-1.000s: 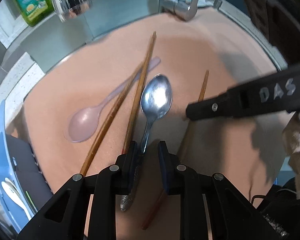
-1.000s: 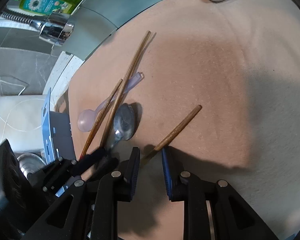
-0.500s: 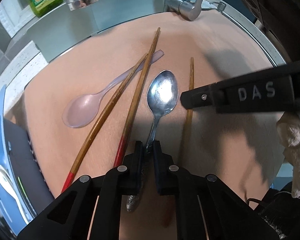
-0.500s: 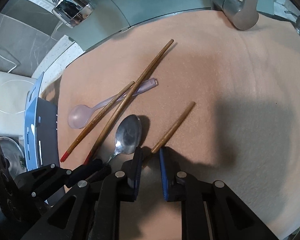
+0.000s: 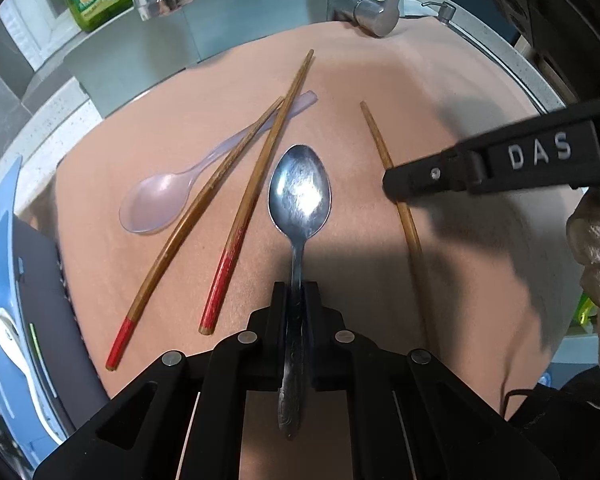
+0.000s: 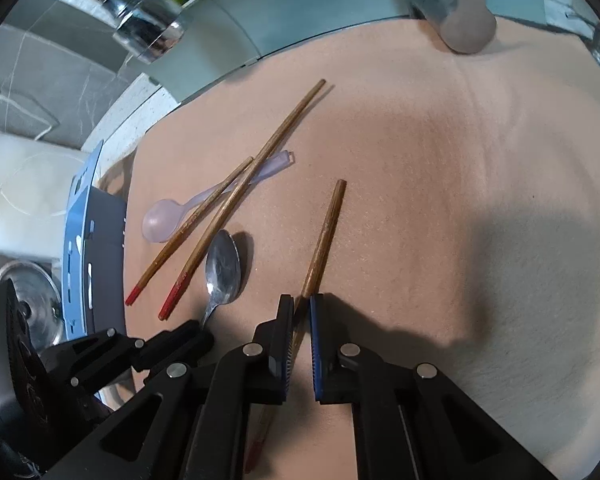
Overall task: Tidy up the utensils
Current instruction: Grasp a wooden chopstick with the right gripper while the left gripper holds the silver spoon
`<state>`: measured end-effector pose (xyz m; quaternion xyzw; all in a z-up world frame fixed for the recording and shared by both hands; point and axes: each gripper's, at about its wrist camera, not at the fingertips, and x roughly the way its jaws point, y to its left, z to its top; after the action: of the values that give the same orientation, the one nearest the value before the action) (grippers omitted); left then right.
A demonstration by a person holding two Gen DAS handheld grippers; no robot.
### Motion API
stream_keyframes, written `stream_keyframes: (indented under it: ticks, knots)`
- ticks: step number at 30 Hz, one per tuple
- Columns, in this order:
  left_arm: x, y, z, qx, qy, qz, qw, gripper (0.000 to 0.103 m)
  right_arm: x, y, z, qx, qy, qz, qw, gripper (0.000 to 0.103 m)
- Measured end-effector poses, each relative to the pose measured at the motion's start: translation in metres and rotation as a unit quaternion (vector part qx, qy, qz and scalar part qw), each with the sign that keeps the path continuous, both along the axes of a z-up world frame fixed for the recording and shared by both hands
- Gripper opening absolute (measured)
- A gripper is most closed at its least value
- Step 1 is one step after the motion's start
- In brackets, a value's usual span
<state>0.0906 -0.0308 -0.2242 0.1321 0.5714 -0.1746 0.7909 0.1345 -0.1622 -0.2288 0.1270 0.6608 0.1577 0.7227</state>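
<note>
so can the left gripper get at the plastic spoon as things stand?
Probably not yet: the left gripper is shut on the metal spoon, and two chopsticks cross the plastic spoon.

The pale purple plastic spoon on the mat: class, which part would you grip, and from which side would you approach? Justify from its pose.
Grip the plastic spoon on the short bare neck just behind its bowl, coming from above with fingers either side of the handle. Two chopsticks lie across the far handle, so that part is blocked; the bowl is probably too wide and shallow to pinch securely.
</note>
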Motion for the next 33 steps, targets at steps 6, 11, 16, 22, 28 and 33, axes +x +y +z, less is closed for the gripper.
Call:
stream_keyframes:
  ticks: [6,11,16,22,28,33]
  knots:
    - [0.003,0.01,-0.001,-0.033,0.002,0.033,0.9989,0.005,-0.004,0.005,-0.003,-0.012,-0.001,0.01,1.0,0.009]
    - [-0.003,0.021,0.002,-0.071,0.005,0.068,0.9951,0.005,-0.005,0.004,-0.002,-0.007,-0.01,0.013,1.0,0.008]
    - [-0.014,0.028,0.012,-0.109,-0.004,0.094,0.9896,0.005,-0.01,-0.011,0.006,0.027,-0.019,-0.005,0.999,0.006]
    - [-0.017,0.032,0.007,-0.107,0.002,0.111,0.9881,0.005,-0.012,-0.022,0.004,0.042,-0.01,-0.018,0.999,0.006]
    - [-0.019,0.016,0.001,-0.053,0.011,0.071,0.996,0.006,-0.013,-0.026,0.008,0.051,-0.013,-0.018,0.998,0.006]
    - [-0.014,0.007,0.0,-0.029,0.003,0.053,0.9982,0.005,-0.014,-0.026,0.011,0.058,-0.016,-0.015,0.998,0.006]
